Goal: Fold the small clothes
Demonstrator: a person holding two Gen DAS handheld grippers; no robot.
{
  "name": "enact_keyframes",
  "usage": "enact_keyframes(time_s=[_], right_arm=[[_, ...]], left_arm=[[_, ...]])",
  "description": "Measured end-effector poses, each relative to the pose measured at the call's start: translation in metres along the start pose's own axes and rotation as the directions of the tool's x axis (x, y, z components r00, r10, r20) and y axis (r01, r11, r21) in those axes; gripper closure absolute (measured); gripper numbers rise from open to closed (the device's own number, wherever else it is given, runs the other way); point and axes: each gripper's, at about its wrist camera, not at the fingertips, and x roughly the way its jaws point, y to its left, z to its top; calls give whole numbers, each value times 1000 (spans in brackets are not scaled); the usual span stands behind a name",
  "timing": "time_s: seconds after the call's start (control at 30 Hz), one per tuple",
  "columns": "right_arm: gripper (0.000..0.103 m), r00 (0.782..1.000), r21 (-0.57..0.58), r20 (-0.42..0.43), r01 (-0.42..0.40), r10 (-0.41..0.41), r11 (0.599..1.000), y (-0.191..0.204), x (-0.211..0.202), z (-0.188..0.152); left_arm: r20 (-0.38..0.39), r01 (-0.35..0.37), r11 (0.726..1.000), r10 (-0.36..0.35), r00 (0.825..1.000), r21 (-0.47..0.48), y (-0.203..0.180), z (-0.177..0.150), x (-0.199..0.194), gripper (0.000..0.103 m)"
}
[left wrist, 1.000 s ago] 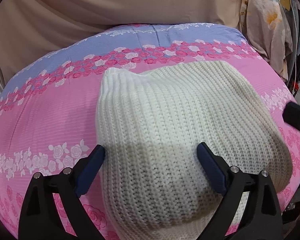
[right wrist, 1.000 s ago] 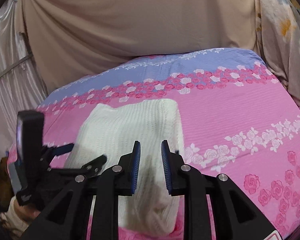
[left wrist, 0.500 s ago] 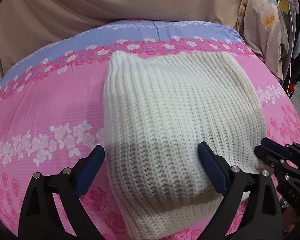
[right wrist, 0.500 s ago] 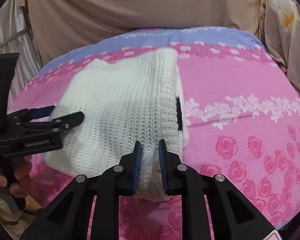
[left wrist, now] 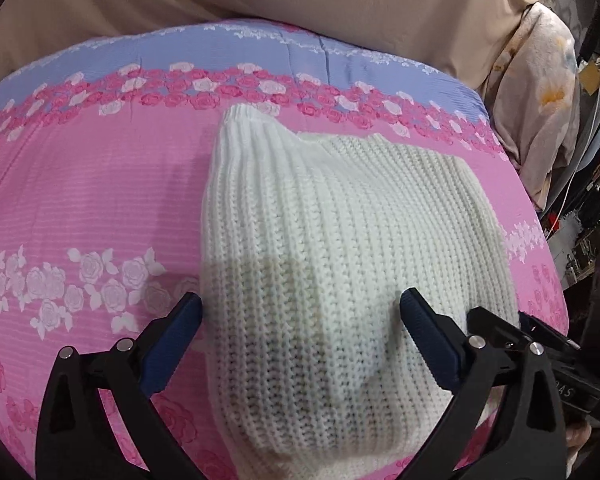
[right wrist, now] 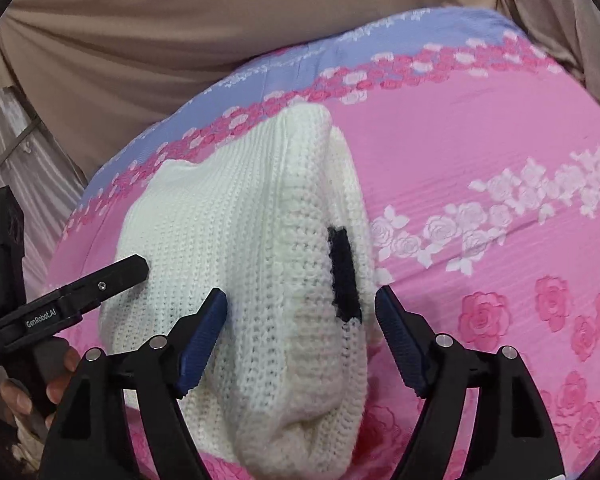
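Your right gripper (right wrist: 300, 328) is opening astride the sweater's (left wrist: 340, 260) thick folded edge, gripping nothing. The left gripper (left wrist: 300, 324) is also opening wide over the near edge, empty. Press the fold flat on the bedspread (left wrist: 80, 200), keeping both edges aligned.

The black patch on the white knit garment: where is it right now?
In the right wrist view, the black patch sits on the white knit garment's right folded edge, just left of the pink floral bedspread.
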Motion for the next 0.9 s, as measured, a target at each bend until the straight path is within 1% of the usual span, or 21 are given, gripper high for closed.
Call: enact_keyframes(time_s=[0.13,0.2,0.3,0.47,0.57,0.63,0.67,0.7,0.73,0.8,0.83,0.87,0.9], right_arm=[[21,1000,0,-18,-10,10,1000,-2,14,5],[19,999,-8,-29,-13,13,1000,-3,21,6],[16,999,3,-29,-46,46,999,-7,25,7],[16,999,-37,-11,-44,44,998,-4,29,8],[17,999,-54,4,-49,50,997,-4,30,8],[21,998,-70,12,-66,67,995,-3,30,6],[25,997,-67,13,-81,82,994,-4,28,3],[33,994,-65,7,-105,105,992,-4,28,3],[37,991,-56,1,-133,133,990,-5,28,4],[53,988,-50,-2,-151,151,987,-4,24,5],[56,990,-60,6,-142,143,988,-1,20,5],[60,992,-69,18,-127,128,989,4,14,5],[62,993,-77,30,-115,118,990,9,9,5]], left_arm=[[5,-40,999,40,999,12,-5,-1,15,5],[11,-46,999,46,999,11,-5,-1,19,5],[7,-31,1000,31,1000,-3,-1,0,25,5],[21,-12,1000,12,1000,-12,2,0,32,5],[30,9,1000,-8,1000,-15,5,0,35,5],[34,25,1000,-25,999,-16,6,0,37,5],[37,35,999,-35,999,-15,7,0,37,5],[40,45,999,-44,998,-13,8,1,38,5],[40,58,998,-57,998,-9,9,1,37,5],[35,86,996,-86,996,-7,10,2,35,5],[38,99,995,-99,994,0,10,3,30,12],[44,106,994,-106,993,13,9,3,25,25],[58,121,992,-123,991,27,8,5,16,32]])
